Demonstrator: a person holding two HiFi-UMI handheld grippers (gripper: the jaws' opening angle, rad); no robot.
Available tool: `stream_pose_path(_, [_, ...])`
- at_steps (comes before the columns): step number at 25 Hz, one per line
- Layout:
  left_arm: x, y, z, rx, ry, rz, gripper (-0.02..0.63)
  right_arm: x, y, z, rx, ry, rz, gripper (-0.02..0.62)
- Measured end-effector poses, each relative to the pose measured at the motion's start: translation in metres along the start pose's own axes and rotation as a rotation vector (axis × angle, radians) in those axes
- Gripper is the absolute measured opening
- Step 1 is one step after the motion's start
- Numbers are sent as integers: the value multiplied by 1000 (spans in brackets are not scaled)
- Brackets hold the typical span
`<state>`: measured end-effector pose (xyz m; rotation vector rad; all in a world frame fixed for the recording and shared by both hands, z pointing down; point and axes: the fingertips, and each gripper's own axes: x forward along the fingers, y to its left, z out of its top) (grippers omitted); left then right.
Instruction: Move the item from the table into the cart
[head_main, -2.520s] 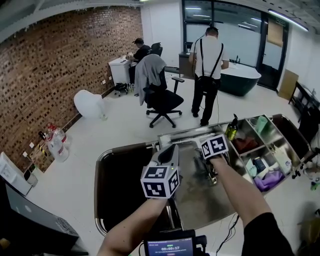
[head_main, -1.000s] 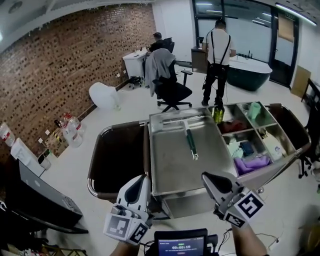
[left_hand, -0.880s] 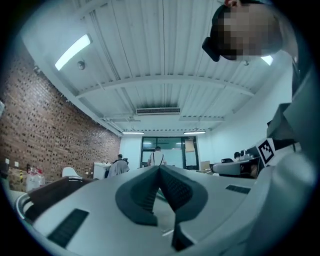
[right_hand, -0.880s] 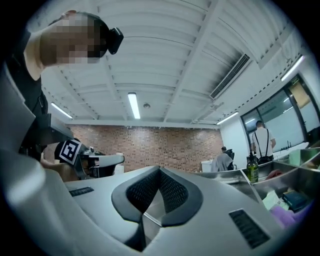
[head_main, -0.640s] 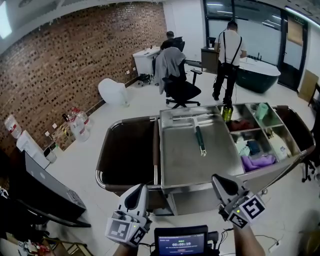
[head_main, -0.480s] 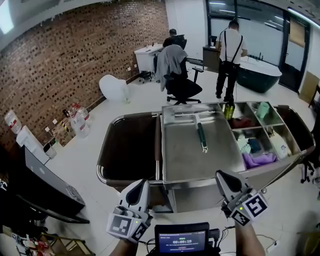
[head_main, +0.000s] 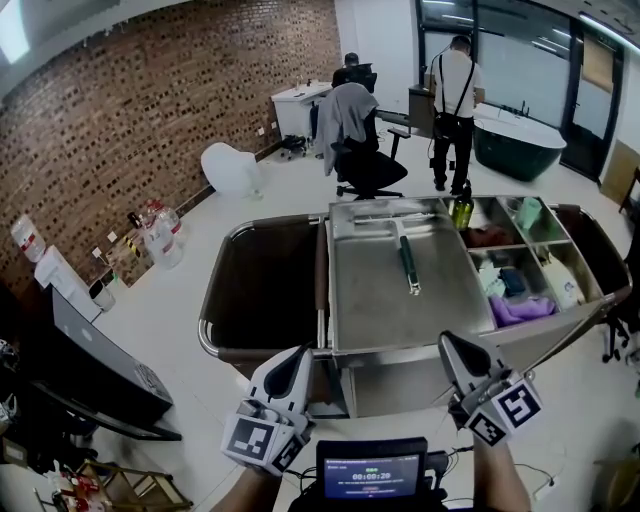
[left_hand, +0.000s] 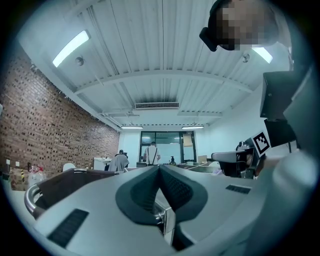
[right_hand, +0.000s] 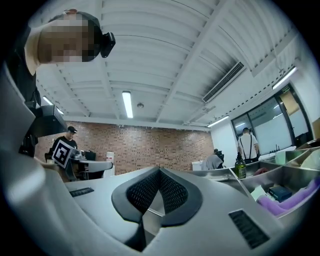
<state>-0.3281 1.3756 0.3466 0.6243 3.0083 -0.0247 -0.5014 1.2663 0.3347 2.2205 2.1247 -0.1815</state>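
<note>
A long tool with a dark green handle (head_main: 408, 264) lies flat on the steel middle tray (head_main: 380, 310) of the cart, with no gripper touching it. Both grippers hang short of the cart's near edge, pointing level toward it. My left gripper (head_main: 299, 354) (left_hand: 159, 169) is shut with nothing between its pads. My right gripper (head_main: 446, 342) (right_hand: 159, 171) is also shut and empty. Each gripper view shows the other gripper beside it and the cart's rim beyond the jaws.
The cart has a dark brown bin (head_main: 262, 290) on the left and compartments on the right holding a green bottle (head_main: 461, 212) and a purple cloth (head_main: 520, 310). Behind stand an office chair (head_main: 362, 160), a person (head_main: 455, 100) and a brick wall (head_main: 120, 110). A dark desk (head_main: 80, 360) is at left.
Both grippers have drawn back from over the steel tray to its near edge. The green-handled tool stays lying on the tray. Over the last second they shifted only a little.
</note>
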Motion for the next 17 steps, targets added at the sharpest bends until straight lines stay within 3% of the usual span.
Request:
stream_pose_path(4, [30, -9, -1, -7, 5, -3, 0, 5, -31, 4, -4, 5, 0, 0])
stream_pose_path(10, [1, 5, -5, -20, 5, -8, 0, 5, 2, -5, -8, 15, -11, 0])
stream_pose_path(17, [34, -9, -6, -24, 15, -5, 0, 4, -34, 2, -16, 24, -10, 0])
